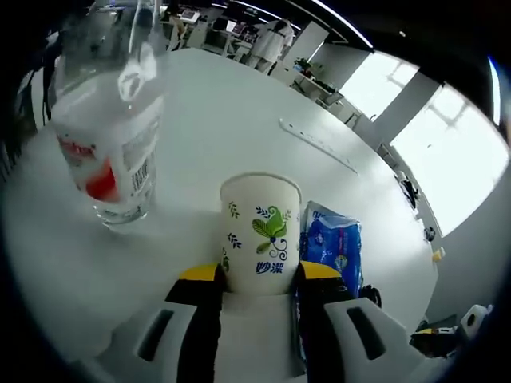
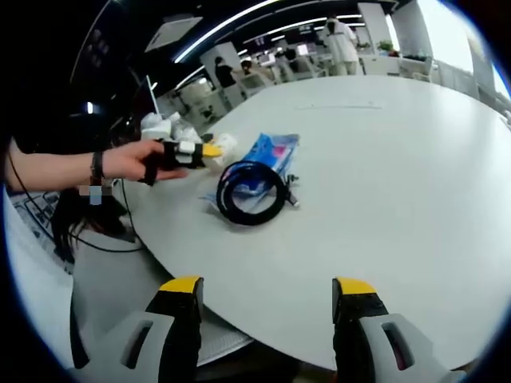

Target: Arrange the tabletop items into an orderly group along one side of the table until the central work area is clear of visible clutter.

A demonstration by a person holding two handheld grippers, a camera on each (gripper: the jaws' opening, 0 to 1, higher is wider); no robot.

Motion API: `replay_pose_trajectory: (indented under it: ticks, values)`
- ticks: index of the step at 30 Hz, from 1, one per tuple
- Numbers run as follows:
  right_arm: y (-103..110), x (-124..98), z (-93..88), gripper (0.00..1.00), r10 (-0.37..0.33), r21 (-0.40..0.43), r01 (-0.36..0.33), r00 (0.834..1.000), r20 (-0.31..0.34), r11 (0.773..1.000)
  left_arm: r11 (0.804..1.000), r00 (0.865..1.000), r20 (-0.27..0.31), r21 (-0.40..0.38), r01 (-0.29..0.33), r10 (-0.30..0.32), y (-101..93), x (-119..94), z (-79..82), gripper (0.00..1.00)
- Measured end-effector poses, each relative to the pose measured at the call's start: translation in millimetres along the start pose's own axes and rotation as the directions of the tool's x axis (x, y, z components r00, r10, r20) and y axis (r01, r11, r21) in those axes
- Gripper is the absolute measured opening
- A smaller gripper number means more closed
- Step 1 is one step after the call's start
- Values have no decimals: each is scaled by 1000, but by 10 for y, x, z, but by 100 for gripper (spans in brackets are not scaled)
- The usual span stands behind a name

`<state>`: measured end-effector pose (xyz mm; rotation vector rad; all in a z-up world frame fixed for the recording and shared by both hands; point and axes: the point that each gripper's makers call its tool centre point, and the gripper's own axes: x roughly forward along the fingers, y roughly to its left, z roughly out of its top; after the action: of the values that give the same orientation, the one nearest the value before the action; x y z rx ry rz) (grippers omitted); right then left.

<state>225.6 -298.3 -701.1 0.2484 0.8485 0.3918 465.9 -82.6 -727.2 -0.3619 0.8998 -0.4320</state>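
Observation:
A white paper cup (image 1: 260,235) with green leaf print sits upright between the jaws of my left gripper (image 1: 260,275), which is shut on it. Left of the cup stands a clear plastic bottle (image 1: 112,120) with a red and white label. A blue tissue pack (image 1: 331,247) lies right of the cup. In the right gripper view my right gripper (image 2: 267,291) is open over the white table (image 2: 383,183) near its edge. Ahead lie a coiled black cable (image 2: 249,191) on a blue packet (image 2: 271,155). A hand holds the left gripper (image 2: 192,152) by the cup (image 2: 223,145).
The round table's edge (image 2: 184,271) runs close in front of my right gripper. A long thin strip (image 1: 315,144) lies further across the table. Black cords (image 2: 104,231) hang beside the table. People and desks stand in the background (image 2: 335,40).

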Motion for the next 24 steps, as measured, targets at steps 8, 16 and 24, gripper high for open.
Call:
replay_pose_trajectory:
  ticks: [8, 16, 24]
  values:
    - [7, 39, 52, 66, 18, -12, -18, 1000, 9, 1000, 1000, 1000, 16, 8, -4, 4, 74, -202, -71, 35]
    - [20, 75, 74, 65, 41, -30, -41, 999, 2, 999, 999, 1000, 14, 35, 3, -4, 113, -337, -191, 35]
    - [40, 115, 170, 64, 72, -63, -72, 997, -2, 995, 992, 1000, -9, 126, 16, -15, 70, -510, -384, 35]
